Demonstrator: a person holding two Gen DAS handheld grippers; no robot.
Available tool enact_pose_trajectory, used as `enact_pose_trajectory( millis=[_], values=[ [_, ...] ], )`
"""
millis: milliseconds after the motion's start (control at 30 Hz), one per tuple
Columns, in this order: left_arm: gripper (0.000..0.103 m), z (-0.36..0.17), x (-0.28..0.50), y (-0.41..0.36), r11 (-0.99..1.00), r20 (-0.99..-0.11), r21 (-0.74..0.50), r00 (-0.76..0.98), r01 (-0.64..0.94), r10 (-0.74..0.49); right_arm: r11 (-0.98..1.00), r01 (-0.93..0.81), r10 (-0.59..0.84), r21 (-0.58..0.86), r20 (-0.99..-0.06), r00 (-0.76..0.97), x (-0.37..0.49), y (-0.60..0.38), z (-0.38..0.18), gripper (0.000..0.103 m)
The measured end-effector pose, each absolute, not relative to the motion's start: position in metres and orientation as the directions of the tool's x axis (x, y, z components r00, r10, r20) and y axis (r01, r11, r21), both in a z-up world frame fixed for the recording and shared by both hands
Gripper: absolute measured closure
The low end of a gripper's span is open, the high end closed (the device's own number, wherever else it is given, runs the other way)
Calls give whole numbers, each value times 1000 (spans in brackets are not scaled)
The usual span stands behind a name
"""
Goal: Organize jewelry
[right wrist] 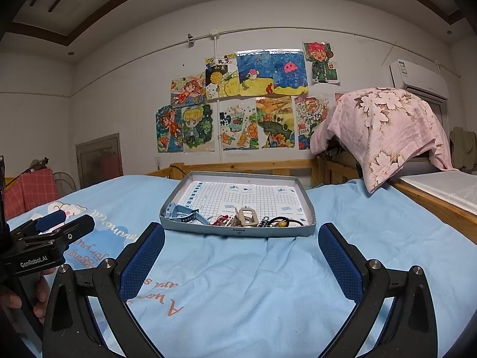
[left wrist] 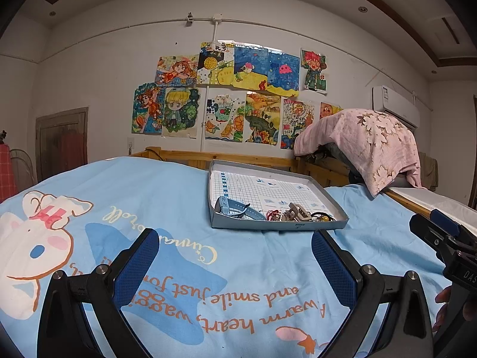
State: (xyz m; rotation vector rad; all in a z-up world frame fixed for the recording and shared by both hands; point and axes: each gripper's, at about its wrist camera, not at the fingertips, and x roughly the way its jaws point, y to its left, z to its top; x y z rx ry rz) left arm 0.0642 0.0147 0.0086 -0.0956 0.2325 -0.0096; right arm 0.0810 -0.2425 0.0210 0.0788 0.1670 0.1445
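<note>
A shallow grey tray [left wrist: 334,195] [right wrist: 307,197] lined with grid paper lies on the blue bedsheet ahead of both grippers. Along its near wall lie a light-blue watch [left wrist: 234,208] [right wrist: 182,212], a red string tangle [left wrist: 272,214] [right wrist: 222,219], a beige hair claw [left wrist: 295,212] [right wrist: 246,217] and black hair ties with a yellow bead [left wrist: 323,217] [right wrist: 281,223]. My left gripper [left wrist: 235,264] is open over the sheet, short of the tray, nothing between its fingers. My right gripper [right wrist: 241,261] is open too, just before the tray's near wall.
The blue printed bedsheet [left wrist: 179,203] covers the bed. A wooden rail [right wrist: 247,167] runs behind the tray. A pink floral cloth [right wrist: 384,125] drapes a pile at the right. In each wrist view the other gripper shows at the edge, held by a hand [right wrist: 38,295].
</note>
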Motion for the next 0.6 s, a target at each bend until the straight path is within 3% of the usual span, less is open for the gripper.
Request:
enact_pose_trajectory(
  millis=[600],
  values=[
    [0,9,64,15,996,-229,-94,973,0,-21,986,-141,153,88,-163,975,81,-240,20,2]
  ],
)
